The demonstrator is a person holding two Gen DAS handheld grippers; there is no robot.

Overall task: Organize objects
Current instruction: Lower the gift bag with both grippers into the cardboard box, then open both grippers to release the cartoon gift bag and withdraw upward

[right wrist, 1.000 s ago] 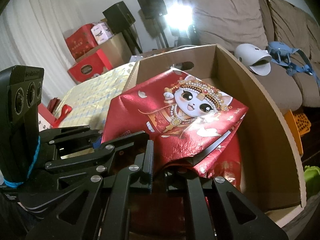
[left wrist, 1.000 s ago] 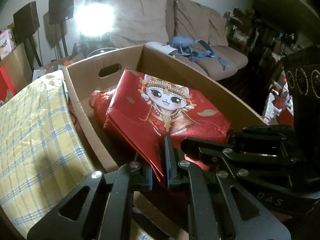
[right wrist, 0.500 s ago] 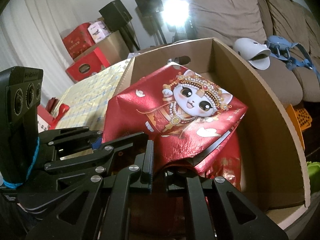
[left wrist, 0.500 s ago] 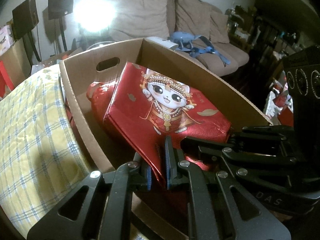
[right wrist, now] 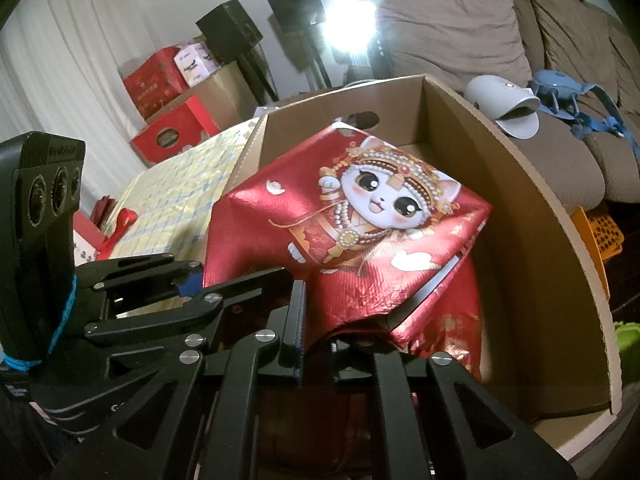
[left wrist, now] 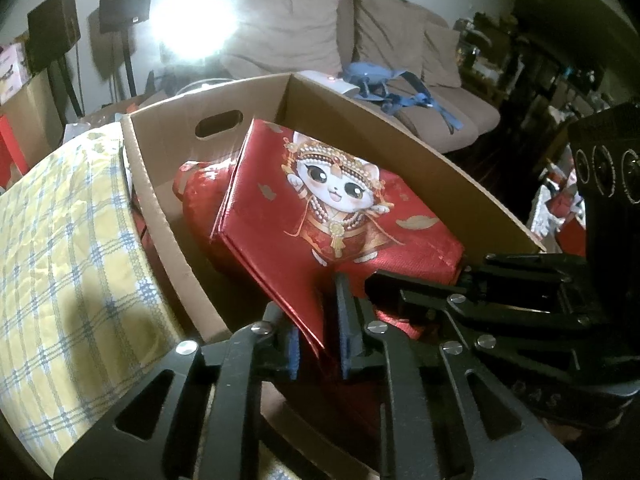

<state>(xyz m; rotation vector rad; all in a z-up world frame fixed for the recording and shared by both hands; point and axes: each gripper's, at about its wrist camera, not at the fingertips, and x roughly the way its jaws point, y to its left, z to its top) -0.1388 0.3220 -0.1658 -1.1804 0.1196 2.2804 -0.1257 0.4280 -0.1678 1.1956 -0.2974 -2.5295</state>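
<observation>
Left wrist view: 1 cardboard box (left wrist: 420, 168) stands beside 1 yellow checked cloth (left wrist: 68, 248). Inside the box lie 1 red cat-print bag (left wrist: 320, 220) and, partly under it toward the far wall, 1 other red bundle (left wrist: 200, 184). The cat bag is tilted, its near corner reaching out toward the camera. The left gripper (left wrist: 318, 344) is clenched on that near corner: the red edge runs between the 2 blue-padded fingers, though a little gap shows on the left side of the edge. The right gripper (left wrist: 472, 276) comes in from the right, its tips at the bag's right-hand near edge. Behind the box stands 1 sofa (left wrist: 304, 28) with 1 blue strap bundle (left wrist: 384, 84) on its seat. Compared with 1 second ago the bag lies further inside the box, and more of the red bundle shows.

Right wrist view: the same 1 box (right wrist: 540, 216) holds the cat bag (right wrist: 360, 220), draped high over the red material below. The right gripper (right wrist: 316, 344) grips the bag's near lower edge; red fabric covers the right finger, so the pinch itself is partly hidden. The left gripper (right wrist: 188, 276) sits at the bag's left near corner, its blue pad against the fabric. 2 red cartons (right wrist: 168, 108) stand beyond the cloth. The bag's position here has hardly changed.
</observation>
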